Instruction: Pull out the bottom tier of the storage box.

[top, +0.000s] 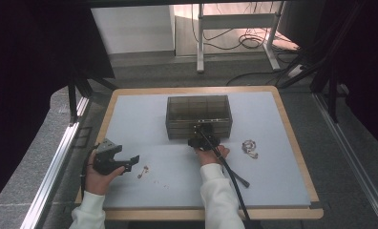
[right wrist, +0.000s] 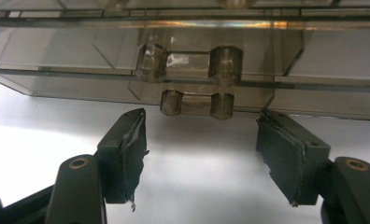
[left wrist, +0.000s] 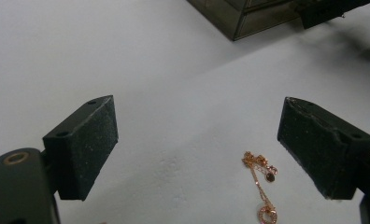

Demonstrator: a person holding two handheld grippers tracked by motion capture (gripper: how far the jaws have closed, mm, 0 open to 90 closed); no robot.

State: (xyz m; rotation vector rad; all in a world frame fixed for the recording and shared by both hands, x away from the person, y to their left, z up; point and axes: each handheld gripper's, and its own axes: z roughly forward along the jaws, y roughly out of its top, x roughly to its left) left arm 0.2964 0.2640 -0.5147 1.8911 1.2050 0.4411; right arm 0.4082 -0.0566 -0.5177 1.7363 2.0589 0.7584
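While closed, smoky drawer box (top: 199, 116) looks empty.

The high view is dim and slightly soft, its left and right edges sinking into near-black. The pale table (top: 177, 157) is evenly lit from above, while a warm pinkish patch glows on the floor at the top. Shadows there are faint.

The left gripper view is brighter, with the surface nearly washed out to white at upper left. The gold necklace (left wrist: 262, 186) is fairly sharp, and the near pads look grainy.

In the right gripper view, a rainbow-tinted glare streaks along the smoky drawer box (right wrist: 188, 70), whose handles reflect small highlights. Soft shadow lies beneath it.
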